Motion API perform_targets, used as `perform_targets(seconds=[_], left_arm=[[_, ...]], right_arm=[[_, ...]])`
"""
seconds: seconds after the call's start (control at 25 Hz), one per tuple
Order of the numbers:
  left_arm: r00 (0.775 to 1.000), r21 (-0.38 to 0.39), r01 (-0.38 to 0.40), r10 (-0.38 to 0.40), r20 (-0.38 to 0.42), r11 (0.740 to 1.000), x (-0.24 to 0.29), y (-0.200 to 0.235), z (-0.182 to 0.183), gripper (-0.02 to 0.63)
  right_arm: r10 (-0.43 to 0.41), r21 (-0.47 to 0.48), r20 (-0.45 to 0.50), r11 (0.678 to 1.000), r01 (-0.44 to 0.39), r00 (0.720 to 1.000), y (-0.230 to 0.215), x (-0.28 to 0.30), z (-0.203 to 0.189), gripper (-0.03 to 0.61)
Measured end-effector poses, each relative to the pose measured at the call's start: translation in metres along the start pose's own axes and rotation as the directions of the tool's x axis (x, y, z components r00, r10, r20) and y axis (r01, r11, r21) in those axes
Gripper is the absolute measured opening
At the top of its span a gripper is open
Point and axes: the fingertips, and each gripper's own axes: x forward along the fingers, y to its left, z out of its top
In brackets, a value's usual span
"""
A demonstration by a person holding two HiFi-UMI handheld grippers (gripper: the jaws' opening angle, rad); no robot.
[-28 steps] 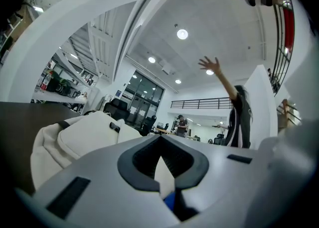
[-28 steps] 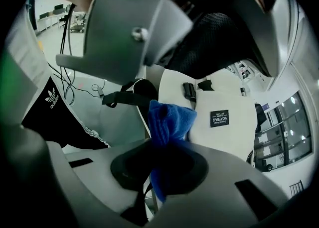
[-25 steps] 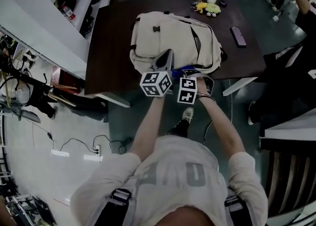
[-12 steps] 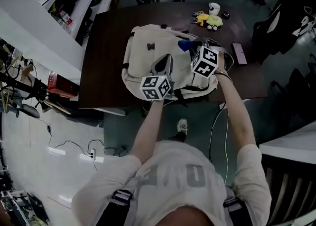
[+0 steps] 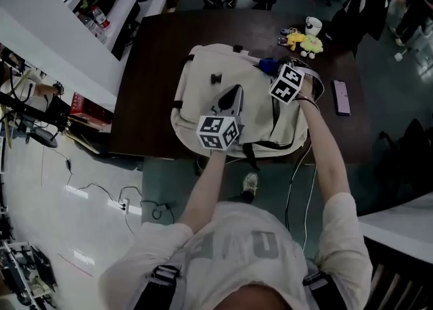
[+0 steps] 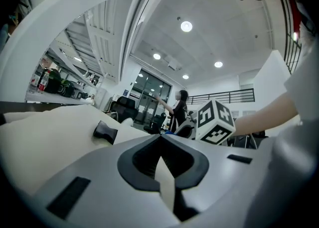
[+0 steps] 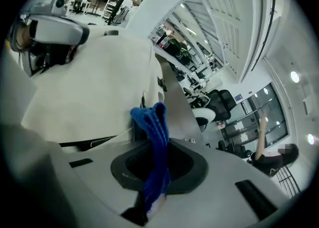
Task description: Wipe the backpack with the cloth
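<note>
Slippage is your main risk here; your right gripper [image 7: 155, 179] is clamped on the blue cloth [image 7: 152, 122], but only a narrow bunched strip sits between the jaws and the rest stands up loose above them, so a hard drag across the fabric could pull it free. That cloth is at the far right part of the backpack [image 5: 203, 99], close to its top.

Your left gripper [image 5: 235, 92] has its jaws drawn together, with nothing plainly pinched; a pale sliver shows in the seam, probably the bag behind it. It rests tip-down on the middle of the bag, so it presses rather than grips.

That matters, because the backpack lies at the near edge of the tabletop [image 5: 149, 85] and its lower end seems to hang past that edge; strokes pulled toward you could walk the whole bag off the table if the left tip lifts or skids.

Watch for snags as well; a dark buckle [image 5: 216, 78] sits just beyond the left jaws, and black straps [image 5: 252, 156] trail off the near edge; the cloth could catch on either and bunch further.

Around you: a phone [image 5: 340, 97] lies near the right edge, well apart from the bag but within reach of a wide rightward sweep; a small yellow toy [image 5: 306, 43] and a white mug [image 5: 312, 26] sit at the far right corner, beyond the cloth; a push away from you could reach them.
</note>
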Motion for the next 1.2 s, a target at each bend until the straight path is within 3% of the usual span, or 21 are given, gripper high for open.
perform_targets(seconds=[0.2,0.76,1.0,1.2], left_arm=[[1.0,-0.005,0.002,-0.002,0.003,1.0,0.001,0.001,0.0,0.002],[1.0,-0.025,0.014,-0.014,0.001,1.0,0.0,0.004,0.001,0.002],[0.998,0.04,0.059,-0.058,-0.022,0.997,-0.011,-0.016,0.004,0.002],[0.996,0.045,0.088,-0.088,-0.015,0.995,-0.039,-0.034,0.003,0.002]], right_arm=[[0.052,-0.025,-0.013,0.998,-0.053,0.999,0.02,0.019,-0.001,0.041],[0.008,-0.063,0.01,0.998,-0.007,1.0,0.069,-0.028,-0.004,0.041],[0.052,-0.066,-0.02,0.996,-0.053,0.998,0.117,-0.049,-0.013,0.041],[0.063,-0.055,-0.024,0.996,-0.065,0.998,0.151,-0.073,-0.011,0.041]])
